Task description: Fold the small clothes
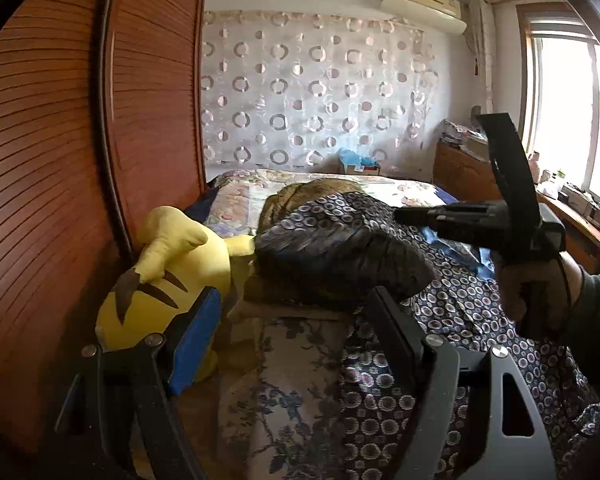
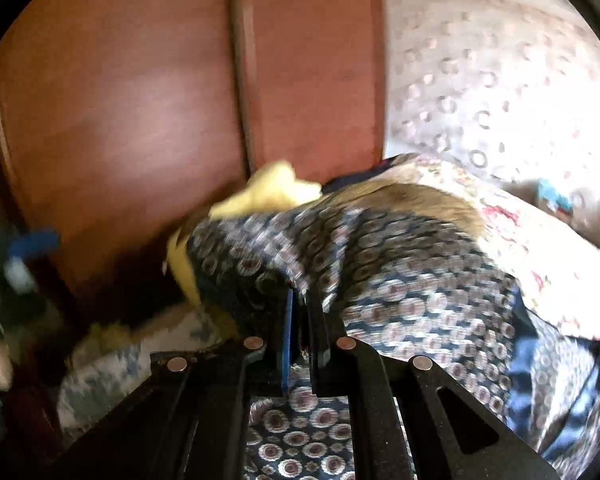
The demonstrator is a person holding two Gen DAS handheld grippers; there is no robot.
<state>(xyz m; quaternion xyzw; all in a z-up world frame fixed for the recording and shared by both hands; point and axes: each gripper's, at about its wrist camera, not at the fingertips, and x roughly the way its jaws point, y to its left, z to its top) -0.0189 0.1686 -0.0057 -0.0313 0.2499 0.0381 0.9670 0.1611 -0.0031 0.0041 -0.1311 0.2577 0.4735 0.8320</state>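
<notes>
Nearest to the left wrist camera is the left gripper, and its two fingers are spread wide with nothing between them: the blue-padded finger stands in front of the yellow plush toy, and the other black finger is just at the edge of the patterned garment. This garment, dark navy with small ring prints, is the task's thing; it lies spread and bunched on the bed, to the right of the plush toy, and one fold of it is lifted up. To the left of the plush toy, touching it or nearly so, stands the brown wooden wardrobe. Under the garment, on the side near the camera, is a beige floral cloth. Farther to the right of the garment, the right gripper is held up by a gloved hand. In the right wrist view, which is blurred, the right gripper has its fingers pressed together and they pinch a fold of the patterned garment. Behind the bed, a small cardboard box stands by the curtain with the circle pattern; something blue is in it, but what it is I cannot tell.
</notes>
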